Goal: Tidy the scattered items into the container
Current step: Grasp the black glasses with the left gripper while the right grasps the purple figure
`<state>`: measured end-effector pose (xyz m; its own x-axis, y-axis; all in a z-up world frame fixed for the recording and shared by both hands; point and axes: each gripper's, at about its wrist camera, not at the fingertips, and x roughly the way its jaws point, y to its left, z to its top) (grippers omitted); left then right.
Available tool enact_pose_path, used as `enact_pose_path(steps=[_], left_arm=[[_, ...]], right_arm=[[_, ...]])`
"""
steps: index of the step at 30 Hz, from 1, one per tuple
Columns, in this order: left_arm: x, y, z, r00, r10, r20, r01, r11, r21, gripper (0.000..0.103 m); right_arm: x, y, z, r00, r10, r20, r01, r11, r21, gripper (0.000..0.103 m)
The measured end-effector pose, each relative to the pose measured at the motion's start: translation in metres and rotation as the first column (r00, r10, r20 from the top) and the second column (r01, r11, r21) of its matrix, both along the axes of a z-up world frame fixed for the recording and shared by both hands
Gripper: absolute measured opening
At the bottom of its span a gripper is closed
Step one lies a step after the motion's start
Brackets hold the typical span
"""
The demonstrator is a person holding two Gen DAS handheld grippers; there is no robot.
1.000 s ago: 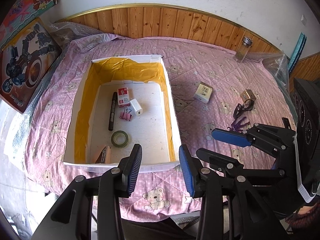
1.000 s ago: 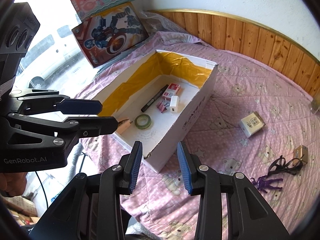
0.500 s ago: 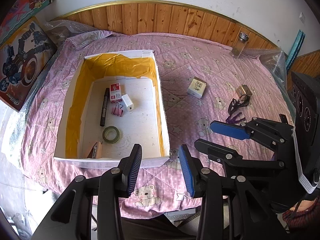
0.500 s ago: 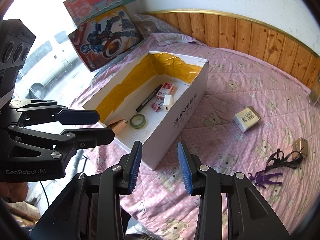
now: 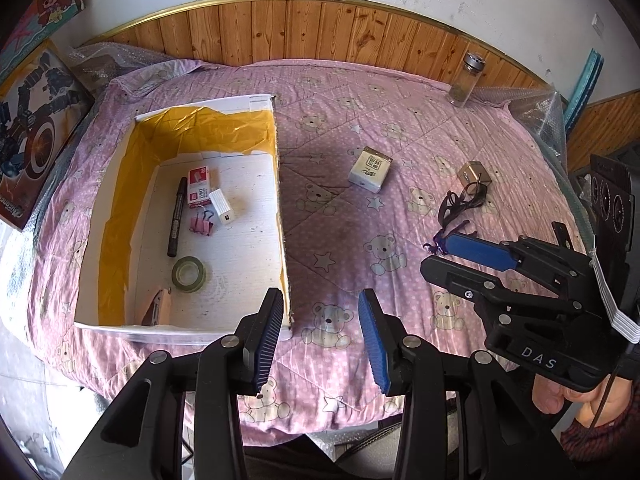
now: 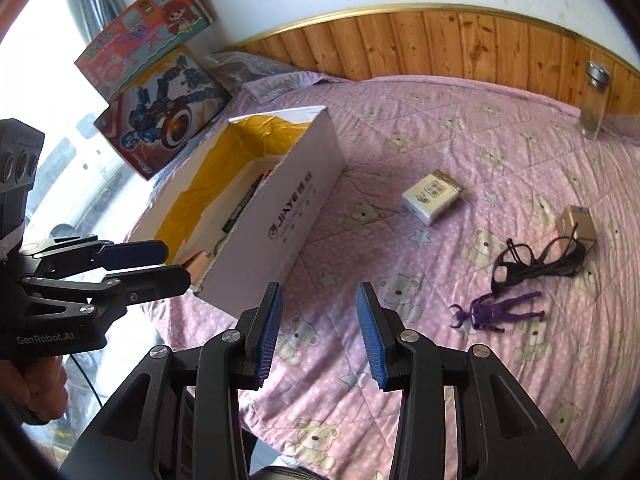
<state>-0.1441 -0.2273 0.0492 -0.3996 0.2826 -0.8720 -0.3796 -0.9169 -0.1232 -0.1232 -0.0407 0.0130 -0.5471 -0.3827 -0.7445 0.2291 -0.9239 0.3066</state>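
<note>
A white box with yellow lining (image 5: 280,184) (image 6: 304,200) sits on the pink quilt, holding a marker (image 5: 176,216), a tape roll (image 5: 189,274), a binder clip and small packs. Out on the quilt lie a small white carton (image 5: 370,170) (image 6: 432,196), a tan cube (image 5: 474,174) (image 6: 578,222), a black cord (image 5: 460,200) (image 6: 536,260) and a purple figure (image 6: 496,310). My left gripper (image 5: 320,340) is open and empty near the box's front right corner. My right gripper (image 6: 318,332) is open and empty above the quilt, left of the purple figure.
A glass jar (image 5: 466,80) (image 6: 594,100) stands at the back right by the wooden panelling. Toy boxes (image 6: 160,92) lean at the left edge. Bubble wrap (image 5: 536,112) covers the right corner. A hand (image 5: 560,396) holds the other gripper.
Both grippers have shifted to the right and pulled back, so the box now sits further left in both views and the loose items appear nearer the middle. Both stay open.
</note>
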Motion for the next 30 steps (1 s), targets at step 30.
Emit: enact_pose_path(steps=[30], left_arm=[[-0.086,0.197,-0.093,0.968,-0.212,0.132,0.195,0.972,0.135,0.06]], right_arm=[[-0.019,0.185,-0.119,0.874,-0.418,0.25,0.451,0.887,-0.094,0.047]])
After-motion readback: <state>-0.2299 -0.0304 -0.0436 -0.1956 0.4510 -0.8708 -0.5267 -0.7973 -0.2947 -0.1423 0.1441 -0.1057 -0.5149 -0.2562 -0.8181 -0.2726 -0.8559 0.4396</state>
